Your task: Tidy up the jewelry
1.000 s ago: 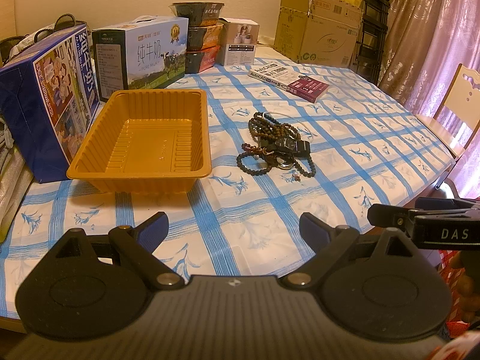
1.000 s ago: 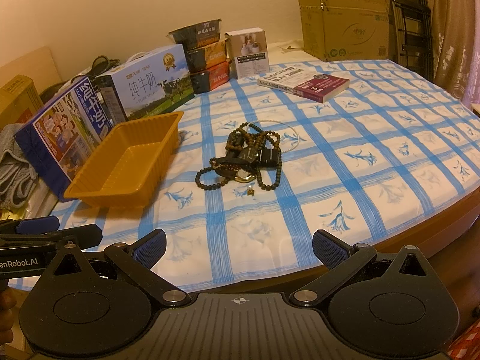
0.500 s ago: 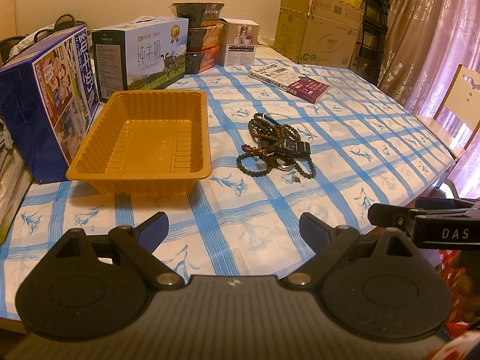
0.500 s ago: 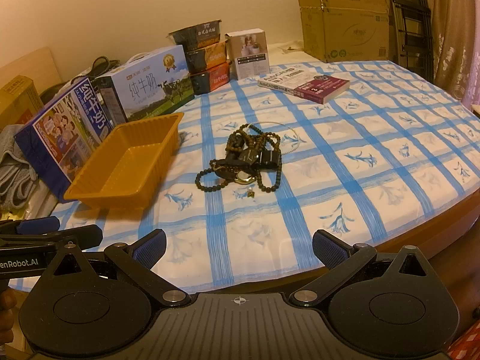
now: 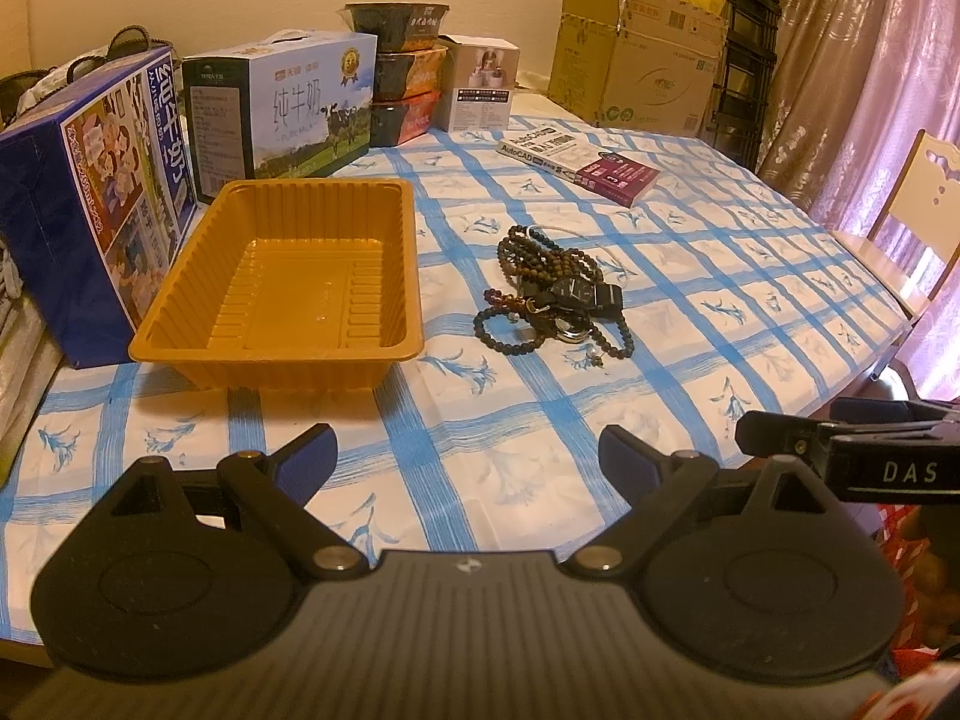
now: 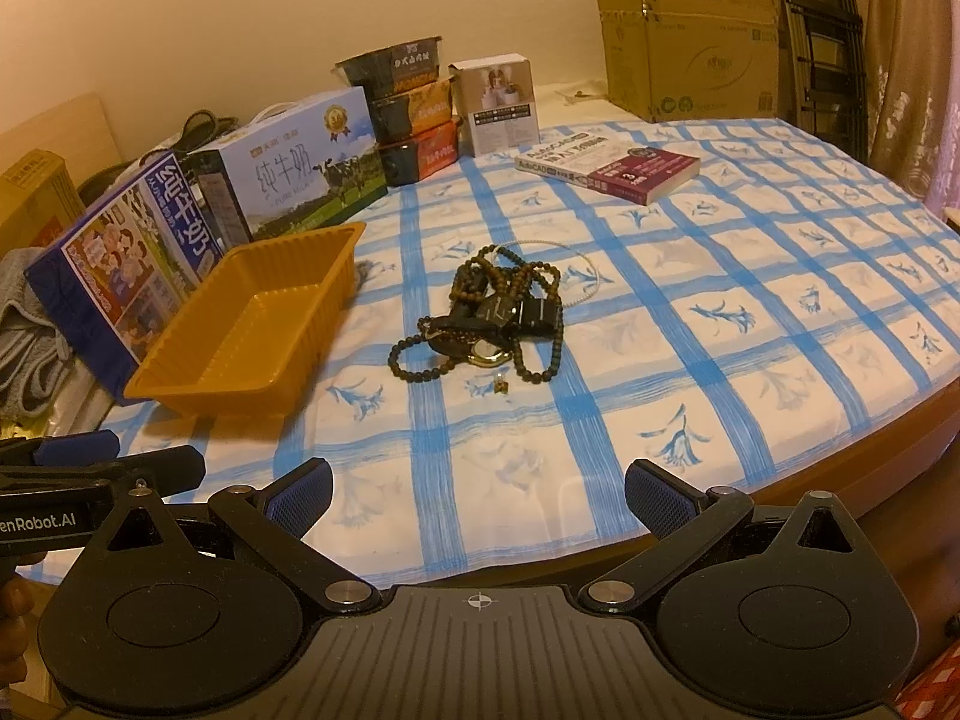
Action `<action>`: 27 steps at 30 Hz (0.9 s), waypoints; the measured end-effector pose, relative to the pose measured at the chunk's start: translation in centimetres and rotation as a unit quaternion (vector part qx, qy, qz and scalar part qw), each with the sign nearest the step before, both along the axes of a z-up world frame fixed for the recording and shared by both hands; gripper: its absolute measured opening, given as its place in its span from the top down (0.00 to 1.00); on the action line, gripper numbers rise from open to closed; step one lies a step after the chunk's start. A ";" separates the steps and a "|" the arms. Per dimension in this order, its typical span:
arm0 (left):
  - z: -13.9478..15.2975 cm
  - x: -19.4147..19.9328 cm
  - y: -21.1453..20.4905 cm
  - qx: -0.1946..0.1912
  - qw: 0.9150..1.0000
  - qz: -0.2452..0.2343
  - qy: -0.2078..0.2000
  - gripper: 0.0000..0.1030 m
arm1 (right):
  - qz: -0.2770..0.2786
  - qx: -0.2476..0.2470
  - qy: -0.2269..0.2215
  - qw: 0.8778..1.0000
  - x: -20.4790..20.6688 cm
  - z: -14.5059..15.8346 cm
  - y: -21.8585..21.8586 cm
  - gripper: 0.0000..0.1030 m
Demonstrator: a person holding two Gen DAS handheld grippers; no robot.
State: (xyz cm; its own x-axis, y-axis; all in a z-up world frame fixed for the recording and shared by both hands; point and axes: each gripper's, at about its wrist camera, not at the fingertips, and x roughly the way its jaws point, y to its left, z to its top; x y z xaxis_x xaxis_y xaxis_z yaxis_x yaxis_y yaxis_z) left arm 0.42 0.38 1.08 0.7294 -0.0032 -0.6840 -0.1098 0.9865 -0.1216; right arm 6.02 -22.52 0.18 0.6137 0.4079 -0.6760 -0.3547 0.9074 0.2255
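A tangled pile of jewelry, dark bead strands and black watches, lies in the middle of the blue-checked tablecloth. An empty orange plastic tray stands to its left. My left gripper hovers open over the table's near edge, short of the tray and the pile, with nothing between its fingers. My right gripper is also open and empty at the near edge, well short of the jewelry. A small charm lies just in front of the pile.
Milk cartons, stacked food tubs and a small white box line the far left. A book lies beyond the pile. Cardboard boxes stand behind. A chair is at the right.
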 end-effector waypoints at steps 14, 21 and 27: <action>-2.3 1.0 2.2 -0.025 0.999 0.022 -0.012 0.10 | -0.006 -0.001 -0.005 1.000 1.4 -1.3 0.1 0.00; -4.5 1.8 5.4 -0.010 0.996 0.080 -0.037 0.14 | -0.010 -0.005 -0.012 1.000 3.7 -2.6 0.9 0.00; -6.9 2.8 8.8 -0.017 0.992 0.117 -0.034 0.18 | -0.018 0.002 -0.017 1.000 6.2 -4.5 1.6 0.00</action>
State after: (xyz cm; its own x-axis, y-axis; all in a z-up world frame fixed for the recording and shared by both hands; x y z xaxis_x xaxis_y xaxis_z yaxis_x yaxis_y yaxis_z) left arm 3.23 9.20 -5.82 0.7573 0.1492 -0.6358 -0.3258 0.9301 -0.1697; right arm 12.18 -20.87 -4.29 0.6508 0.3873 -0.6530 -0.3296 0.9190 0.2165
